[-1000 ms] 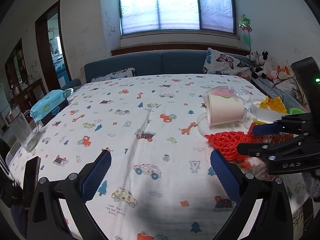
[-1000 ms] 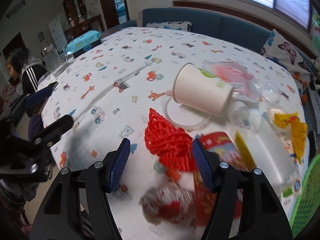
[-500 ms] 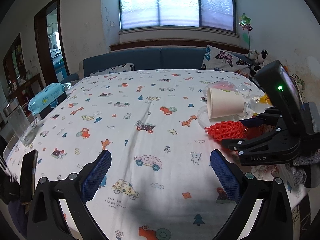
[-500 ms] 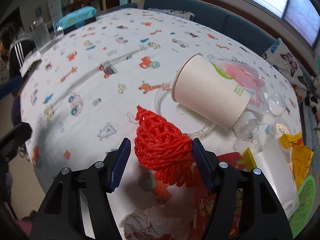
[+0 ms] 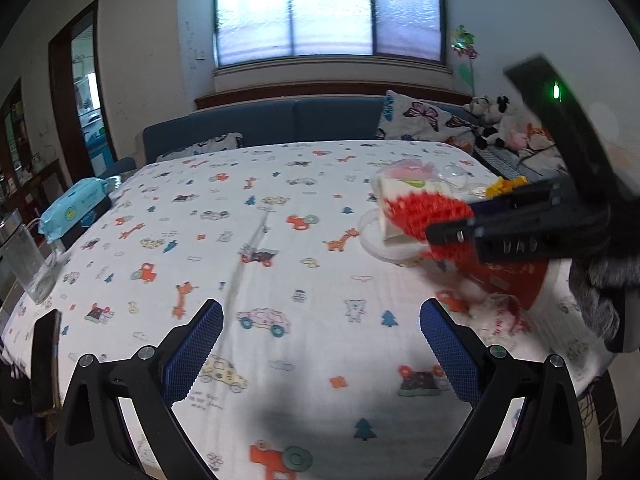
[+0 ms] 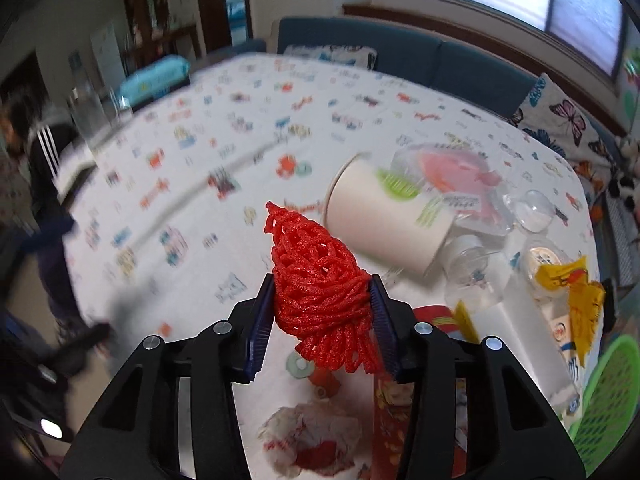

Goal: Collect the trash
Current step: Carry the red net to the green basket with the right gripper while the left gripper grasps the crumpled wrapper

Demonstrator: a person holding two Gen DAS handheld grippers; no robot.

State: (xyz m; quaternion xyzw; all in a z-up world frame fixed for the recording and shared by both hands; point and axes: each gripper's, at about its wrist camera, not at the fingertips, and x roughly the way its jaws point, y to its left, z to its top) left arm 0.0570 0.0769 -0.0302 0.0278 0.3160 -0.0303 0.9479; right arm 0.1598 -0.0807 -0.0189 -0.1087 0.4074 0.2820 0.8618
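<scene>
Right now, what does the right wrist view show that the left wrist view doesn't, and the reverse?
Only the right wrist view: the green basket at the right edge, and the right claw from behind, its pads having just closed on the red net. Only the left wrist view: the open, empty left claw and a dark phone at the table edge. Both: the net in the right claw, the tipped paper cup and the patterned tablecloth.

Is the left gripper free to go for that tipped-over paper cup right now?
Probably yes, with care. The left gripper is open and empty over bare tablecloth. But the right gripper, shut on the red mesh net, hangs right in front of the paper cup, so wait until it clears.
</scene>
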